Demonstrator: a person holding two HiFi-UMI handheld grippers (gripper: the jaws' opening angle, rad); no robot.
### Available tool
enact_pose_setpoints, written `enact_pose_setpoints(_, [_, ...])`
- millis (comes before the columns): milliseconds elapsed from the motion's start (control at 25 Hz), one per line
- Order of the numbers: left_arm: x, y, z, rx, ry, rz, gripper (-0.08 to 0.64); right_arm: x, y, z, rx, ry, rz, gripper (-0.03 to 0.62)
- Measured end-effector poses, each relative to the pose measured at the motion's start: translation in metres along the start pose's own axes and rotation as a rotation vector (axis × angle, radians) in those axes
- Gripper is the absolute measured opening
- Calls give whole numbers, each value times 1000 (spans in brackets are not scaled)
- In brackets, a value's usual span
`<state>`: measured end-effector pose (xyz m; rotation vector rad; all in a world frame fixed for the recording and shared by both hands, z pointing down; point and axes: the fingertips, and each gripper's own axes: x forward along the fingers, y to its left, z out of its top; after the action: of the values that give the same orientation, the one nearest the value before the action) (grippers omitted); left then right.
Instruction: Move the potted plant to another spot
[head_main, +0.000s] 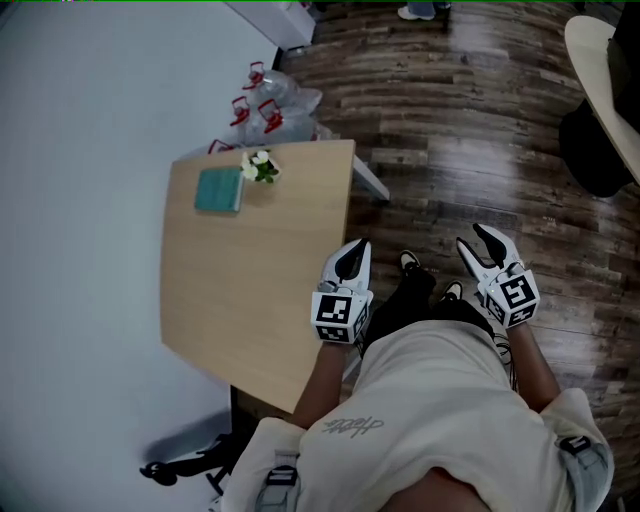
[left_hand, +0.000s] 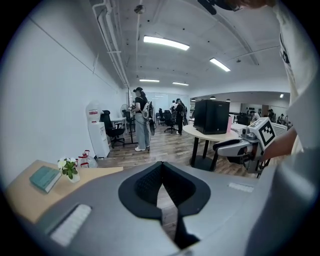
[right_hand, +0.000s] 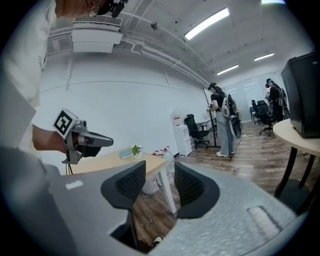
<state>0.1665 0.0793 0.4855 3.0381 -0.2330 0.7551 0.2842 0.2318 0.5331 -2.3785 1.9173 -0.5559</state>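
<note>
Pale wooden table (head_main: 250, 280) holds the small white-flowered potted plant (head_main: 260, 166) at its far corner beside a teal book (head_main: 219, 190), apparently untouched, so the whole move remains: left gripper (head_main: 352, 255), jaws together on nothing, and right gripper (head_main: 482, 245), jaws apart and empty, hover at the table's near side.

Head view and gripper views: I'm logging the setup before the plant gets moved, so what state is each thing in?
Small potted plant with white flowers: upright at the far end of the light wooden table, untouched.
Teal book: closed, lying flat beside the plant.
Left gripper: shut, empty.
Right gripper: open, empty.
</note>
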Motion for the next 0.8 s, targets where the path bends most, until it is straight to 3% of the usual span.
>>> enact_pose_setpoints(200, [35,7,1,-19,16,-34,17,13,-12,3,-1,19,-12,183])
enact_pose_setpoints(400, [78,18,30,-19,-34,-98,17,29,-35,18,-4,42,-62,193])
enact_pose_setpoints(560, [102,54,50,-35,-82,-103,17,69,-40,44,-64,52,-37,218])
enact_pose_setpoints(800, [115,111,38,-96,-77,-74,17,125,-33,91,-124,32,-27,258])
